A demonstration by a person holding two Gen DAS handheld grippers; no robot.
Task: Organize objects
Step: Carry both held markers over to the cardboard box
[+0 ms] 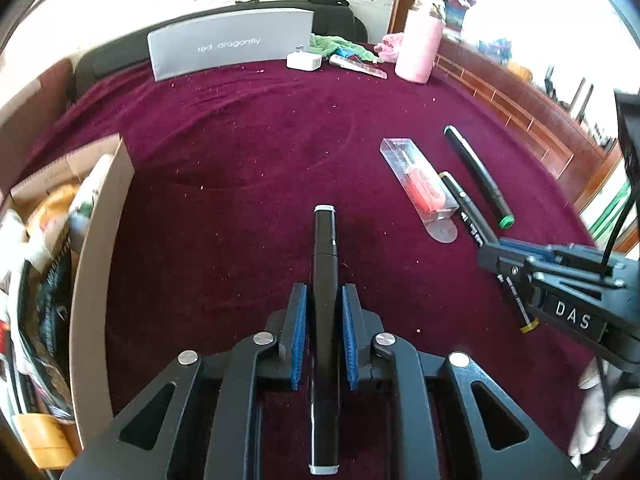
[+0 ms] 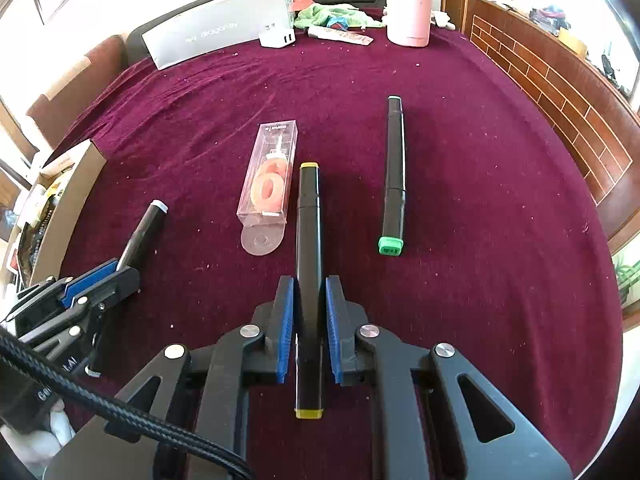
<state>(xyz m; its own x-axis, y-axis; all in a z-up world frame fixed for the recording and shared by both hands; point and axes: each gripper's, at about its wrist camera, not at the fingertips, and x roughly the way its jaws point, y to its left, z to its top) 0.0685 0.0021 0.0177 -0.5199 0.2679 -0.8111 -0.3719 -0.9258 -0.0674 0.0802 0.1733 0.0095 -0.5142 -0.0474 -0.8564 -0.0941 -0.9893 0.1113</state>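
Note:
In the left wrist view my left gripper [image 1: 325,300] is shut on a black marker with grey-white caps [image 1: 325,256], which runs straight out between the blue pads. The right wrist view shows my right gripper [image 2: 309,284] shut on a black marker with yellow caps [image 2: 309,216], held the same way. Both markers hang over a maroon tablecloth [image 2: 480,200]. On the cloth lie a green-capped black marker [image 2: 394,176] and a clear box holding a red number candle [image 2: 270,176]. Each gripper shows in the other's view: the right gripper [image 1: 490,254], the left gripper [image 2: 124,276].
An open cardboard box [image 1: 92,240] full of items stands at the table's left edge. Along the back are a grey "red dragonfly" box [image 1: 230,44], a white charger [image 1: 304,60], a green cloth [image 1: 340,44], and a pink bottle [image 1: 420,40]. A wooden ledge [image 2: 560,92] borders the right.

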